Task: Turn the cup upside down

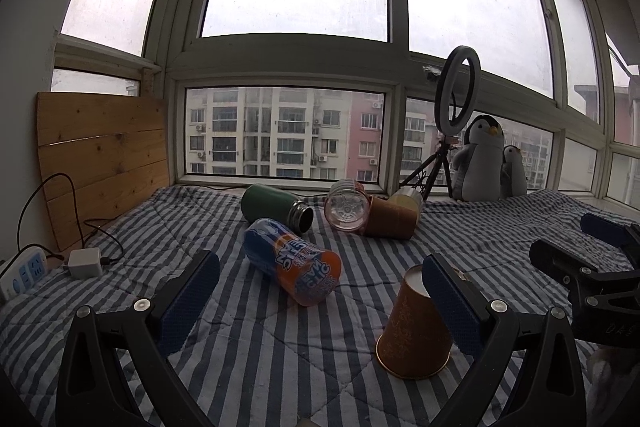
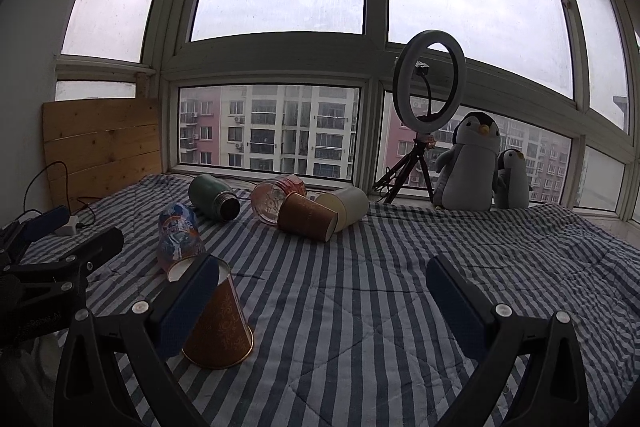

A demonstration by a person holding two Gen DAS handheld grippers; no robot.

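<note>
cup: brown paper cup (image 1: 414,331) (image 2: 220,327), standing mouth-down on the striped bed cover (image 1: 280,347) (image 2: 360,307), white base up; judged already flipped
cup place: near front of bed, between the two tongs; just beside the right pad of the left tongs, just beside the left pad of the right tongs; whether a pad touches it I cannot tell
left tongs: (image 1: 320,291) spread wide, nothing between the pads
right tongs: (image 2: 320,295) spread wide, nothing between the pads
handling, weight: judged very light; a nudge would tip or slide it on the soft quilt
handling, stiffness: thin paper wall, judged to dent under a hard squeeze; rolled rim at the mouth is the stiffer part
handling, surface: printed paper, likely not slippery against the textured pads
handling, fragility: will not shatter, but creases stay
where to hold: mid-wall, pads on opposite sides, light pressure; the taper means a grip low toward the wide mouth could slip upward
count, paper cups: 2; the second (image 1: 390,223) (image 2: 306,221) lies on its side at the back
count, can: 1, blue and orange (image 1: 294,265) (image 2: 178,241), on its side
count, flask: 1, green (image 1: 276,209) (image 2: 214,197), on its side
count, clear tumbler: 1 (image 1: 346,205) (image 2: 276,197), on its side
count, cream tin: 1 (image 1: 408,199) (image 2: 346,205), on its side
count, penguins: 2 (image 1: 480,159) (image 2: 470,163)
count, ring light: 1 (image 1: 458,91) (image 2: 428,79)
</note>
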